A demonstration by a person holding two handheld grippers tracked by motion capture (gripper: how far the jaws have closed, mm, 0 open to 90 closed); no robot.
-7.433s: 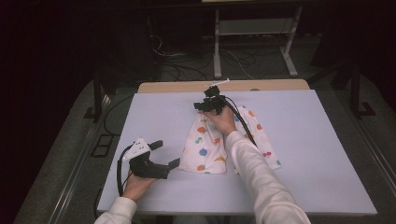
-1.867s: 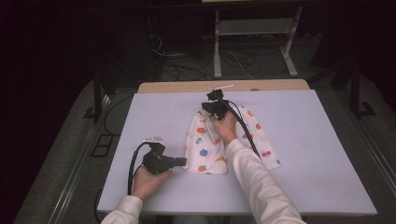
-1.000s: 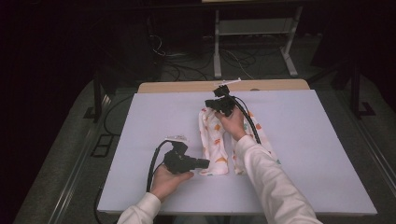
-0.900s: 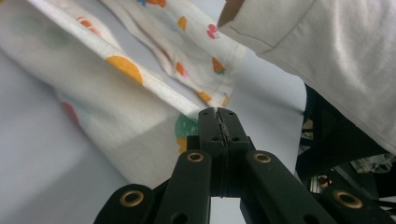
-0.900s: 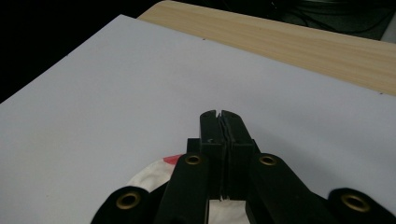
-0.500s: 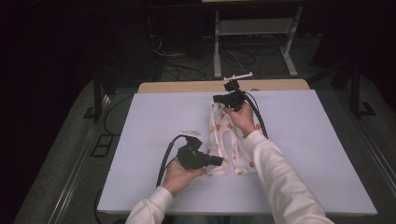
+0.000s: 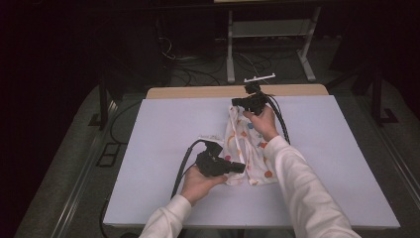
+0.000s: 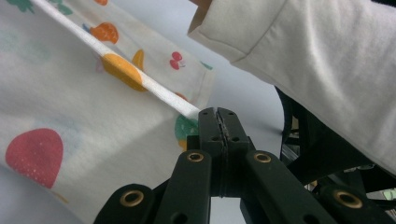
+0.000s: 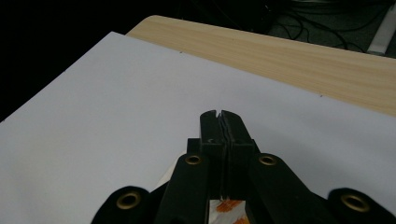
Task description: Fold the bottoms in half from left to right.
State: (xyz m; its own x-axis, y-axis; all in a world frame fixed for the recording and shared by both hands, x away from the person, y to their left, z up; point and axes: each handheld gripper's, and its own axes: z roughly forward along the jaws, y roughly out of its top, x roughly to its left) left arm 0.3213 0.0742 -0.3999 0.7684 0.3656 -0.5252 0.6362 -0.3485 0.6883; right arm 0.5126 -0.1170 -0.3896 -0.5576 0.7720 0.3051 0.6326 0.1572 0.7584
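A white cloth (image 7: 250, 148) printed with coloured fruit lies folded lengthwise on the white table (image 7: 148, 148). My left gripper (image 7: 241, 167) is at the cloth's near end, shut on its white hem. In the left gripper view the closed jaws pinch that hem, and the cloth (image 8: 70, 116) stretches away to the upper left from the left gripper (image 8: 218, 112). My right gripper (image 7: 236, 102) is at the cloth's far end. In the right gripper view the right gripper (image 9: 219, 114) is shut, with a bit of printed cloth (image 9: 229, 207) caught low between its jaws.
A wooden strip (image 7: 198, 92) runs along the table's far edge. Beyond it are cables and a white stand (image 7: 270, 29) on the dark floor. The person's white sleeve (image 8: 303, 51) crosses close over the left gripper.
Both grippers have moved to the right with the cloth's left edge. The cloth has folded over itself and is narrower now.
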